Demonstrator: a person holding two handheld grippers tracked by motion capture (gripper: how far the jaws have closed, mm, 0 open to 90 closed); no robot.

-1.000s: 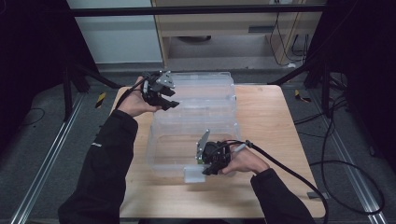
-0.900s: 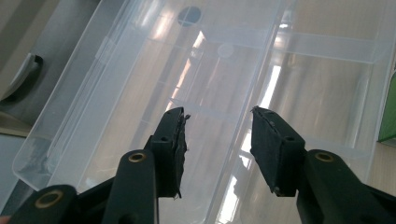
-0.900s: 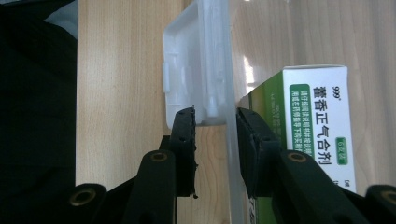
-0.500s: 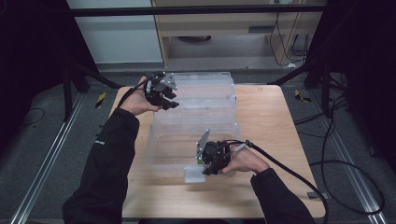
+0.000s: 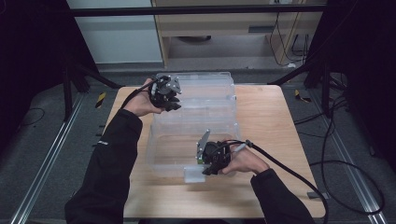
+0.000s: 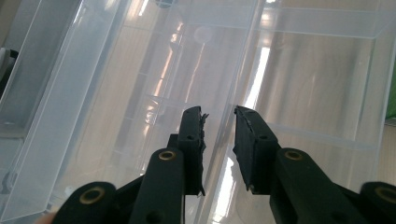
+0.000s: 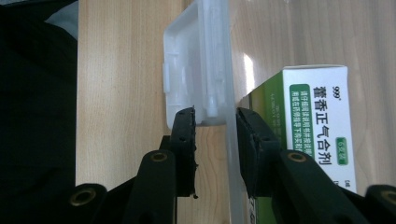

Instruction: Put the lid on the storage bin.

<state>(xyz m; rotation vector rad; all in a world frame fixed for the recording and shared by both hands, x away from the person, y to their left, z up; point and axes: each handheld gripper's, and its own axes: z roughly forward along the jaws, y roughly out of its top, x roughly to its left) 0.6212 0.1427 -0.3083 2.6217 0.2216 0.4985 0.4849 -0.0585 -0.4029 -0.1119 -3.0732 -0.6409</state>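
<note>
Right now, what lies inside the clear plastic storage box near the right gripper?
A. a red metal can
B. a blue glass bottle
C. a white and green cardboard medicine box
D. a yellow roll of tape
C: in the right gripper view, a white and green cardboard medicine box lies behind the wall of the clear plastic storage box, beside the right gripper.

Clear plastic box [image 5: 196, 121] on wooden table [image 5: 266, 116], left hand-held gripper [image 5: 172, 100] at its lid, right hand-held gripper [image 5: 205, 164] at its front wall.

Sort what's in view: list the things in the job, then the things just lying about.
In the job:
clear plastic box
its latch
green-and-white carton inside the box
left hand-held gripper
right hand-held gripper

Lying about:
yellow-black tool on the floor
cabinet behind the table
</note>
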